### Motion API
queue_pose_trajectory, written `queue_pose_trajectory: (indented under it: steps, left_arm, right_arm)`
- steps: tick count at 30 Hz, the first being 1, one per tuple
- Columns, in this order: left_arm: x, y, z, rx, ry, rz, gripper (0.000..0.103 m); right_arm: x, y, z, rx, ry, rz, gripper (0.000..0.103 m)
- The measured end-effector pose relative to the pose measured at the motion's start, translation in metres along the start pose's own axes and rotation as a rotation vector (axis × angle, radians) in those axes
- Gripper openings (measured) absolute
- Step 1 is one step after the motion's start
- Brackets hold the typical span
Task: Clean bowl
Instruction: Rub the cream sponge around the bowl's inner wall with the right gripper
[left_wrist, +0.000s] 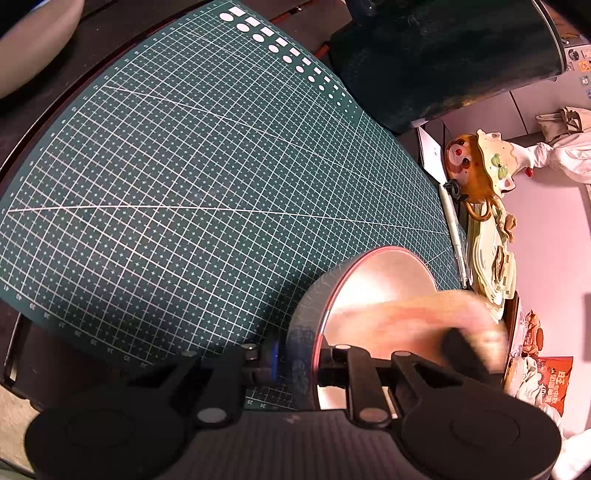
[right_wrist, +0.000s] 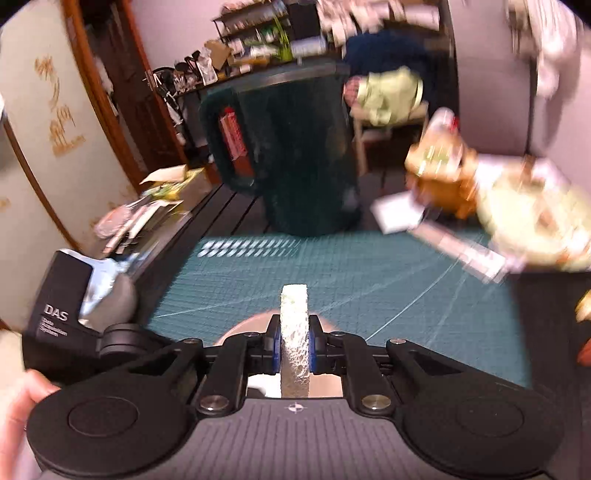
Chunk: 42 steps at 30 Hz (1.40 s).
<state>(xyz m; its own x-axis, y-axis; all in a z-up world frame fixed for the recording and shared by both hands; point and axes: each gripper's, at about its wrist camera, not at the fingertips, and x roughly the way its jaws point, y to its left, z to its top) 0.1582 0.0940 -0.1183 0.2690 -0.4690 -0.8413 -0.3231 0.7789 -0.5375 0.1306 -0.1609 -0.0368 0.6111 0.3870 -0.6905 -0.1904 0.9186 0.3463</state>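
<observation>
A bowl (left_wrist: 376, 288) with a blue patterned outside and a pale shiny inside stands tilted on its side over the green cutting mat (left_wrist: 184, 184). My left gripper (left_wrist: 299, 356) is shut on its rim, one finger inside and one outside. A blurred pale sponge (left_wrist: 424, 314) lies across the bowl's inside, with a dark finger of the right gripper (left_wrist: 465, 354) behind it. In the right wrist view my right gripper (right_wrist: 294, 343) is shut on the white porous sponge (right_wrist: 294, 314), held edge-up. The bowl (right_wrist: 243, 330) shows just below the fingers.
A big dark green mug (left_wrist: 443, 55) stands at the mat's far edge. A ceramic bear figurine (left_wrist: 469, 166), a pen (left_wrist: 454, 229) and stacked pale plates (left_wrist: 495, 266) lie along the right side. A black box (right_wrist: 55, 306) sits left of the mat (right_wrist: 369, 280).
</observation>
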Motion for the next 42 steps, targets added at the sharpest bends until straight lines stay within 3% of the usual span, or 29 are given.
queue_pose_trajectory:
  steps: [3,20,23,26,29,32,35,40,42]
  left_arm:
    - [0.0,0.0,0.0,-0.002,0.0,-0.001,0.017]
    - [-0.001,0.001,-0.002,0.005,-0.002,-0.005,0.017]
    - [-0.001,0.0,-0.002,0.01,-0.003,-0.002,0.017]
    - [-0.001,-0.001,-0.002,0.008,-0.003,-0.003,0.017]
    - [-0.001,-0.001,-0.002,0.005,-0.003,-0.005,0.017]
    - [-0.001,-0.001,-0.002,0.007,-0.003,-0.003,0.017]
    - [0.0,-0.005,-0.002,0.005,-0.003,-0.003,0.017]
    - [0.001,-0.004,-0.002,0.004,-0.002,-0.004,0.017]
    - [0.001,-0.004,-0.002,0.005,-0.002,-0.004,0.017]
  right_arm:
    - [0.011,0.005,-0.007,-0.055,0.031,-0.058,0.012]
    - [0.011,0.0,-0.004,-0.065,0.05,-0.073,0.012]
    - [0.005,0.001,-0.001,-0.11,0.017,-0.148,0.012]
    - [-0.009,0.001,0.004,-0.117,-0.027,-0.163,0.012]
    - [-0.024,0.002,0.008,-0.094,-0.073,-0.14,0.012]
    - [-0.015,-0.002,0.008,-0.044,-0.018,-0.056,0.012]
    - [0.006,-0.002,-0.001,-0.036,0.063,-0.033,0.012]
    - [0.002,0.014,-0.003,-0.194,0.003,-0.187,0.012]
    - [-0.009,0.015,0.0,-0.203,-0.032,-0.195,0.012]
